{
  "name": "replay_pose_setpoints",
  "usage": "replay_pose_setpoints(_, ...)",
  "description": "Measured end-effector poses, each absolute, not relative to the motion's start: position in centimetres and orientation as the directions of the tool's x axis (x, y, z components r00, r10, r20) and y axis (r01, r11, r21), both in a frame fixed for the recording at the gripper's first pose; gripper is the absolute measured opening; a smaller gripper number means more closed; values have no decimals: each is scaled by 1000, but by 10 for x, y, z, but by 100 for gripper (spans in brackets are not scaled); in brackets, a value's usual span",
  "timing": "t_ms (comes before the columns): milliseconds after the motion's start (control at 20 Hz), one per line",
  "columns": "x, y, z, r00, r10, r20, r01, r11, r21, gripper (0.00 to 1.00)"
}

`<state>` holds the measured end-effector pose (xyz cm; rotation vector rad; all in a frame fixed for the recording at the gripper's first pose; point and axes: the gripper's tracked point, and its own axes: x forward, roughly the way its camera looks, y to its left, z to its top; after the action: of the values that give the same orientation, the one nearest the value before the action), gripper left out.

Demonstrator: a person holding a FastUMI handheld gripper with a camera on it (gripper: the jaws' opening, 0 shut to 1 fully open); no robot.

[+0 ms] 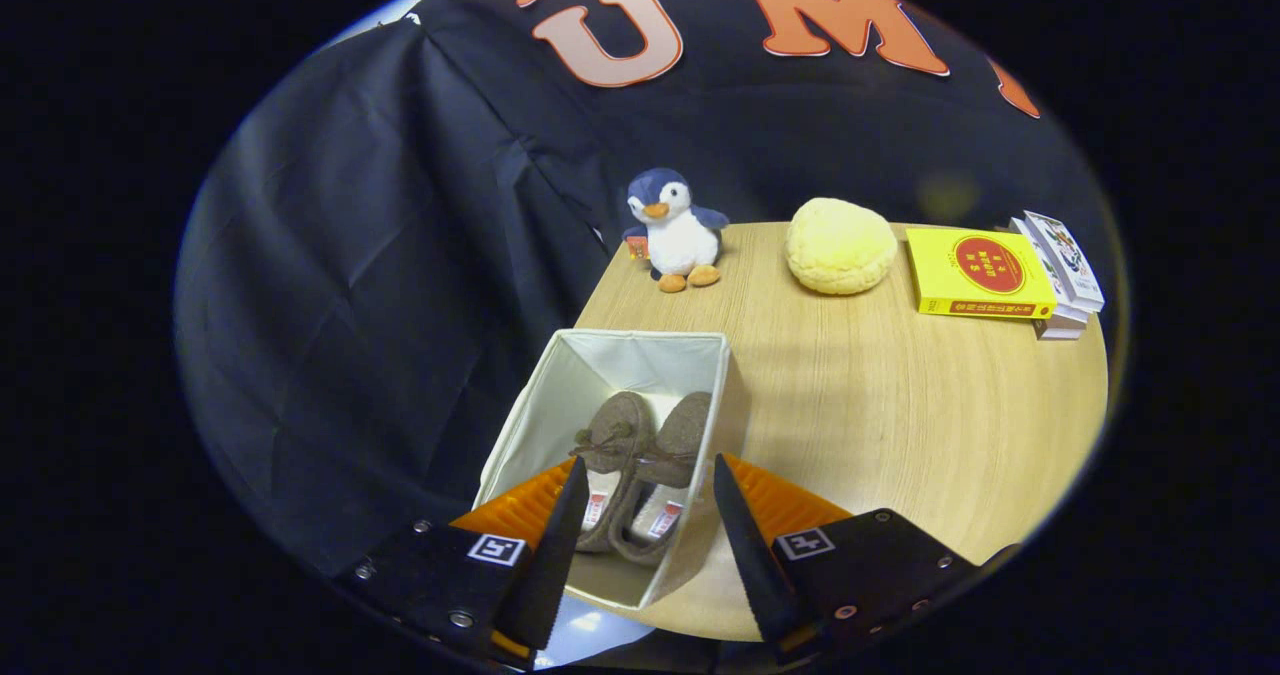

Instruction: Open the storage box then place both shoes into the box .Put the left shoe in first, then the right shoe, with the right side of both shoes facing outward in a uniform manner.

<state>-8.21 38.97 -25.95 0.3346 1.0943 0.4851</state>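
Gripper view: gripper fingers spread wide, pinching nothing, hovering over the open storage box at the counter edge, both shoes side by side inside, toes pointing away; plush penguin, yellow cushion, books beyond.

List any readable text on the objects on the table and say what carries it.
Yellow hardcover book: cover print too blurred to read.
Stack of books beside it: too small.
Grey felt shoes in the white fabric box: insole tags unreadable.
Open gripper, fingers astride the shoes: square markers, no words.
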Motion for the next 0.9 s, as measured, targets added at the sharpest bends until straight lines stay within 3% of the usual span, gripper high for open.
replay_pose_setpoints(250,-62,325,-237,484,534,-694,-223,842,492,92)
replay_pose_setpoints(500,-37,245,-220,625,475,-620,-197,864,464,97)
replay_pose_setpoints(700,-13,170,-195,785,358,-506,-173,910,375,96)
replay_pose_setpoints(900,-3,110,-169,877,267,-400,-156,945,289,96)
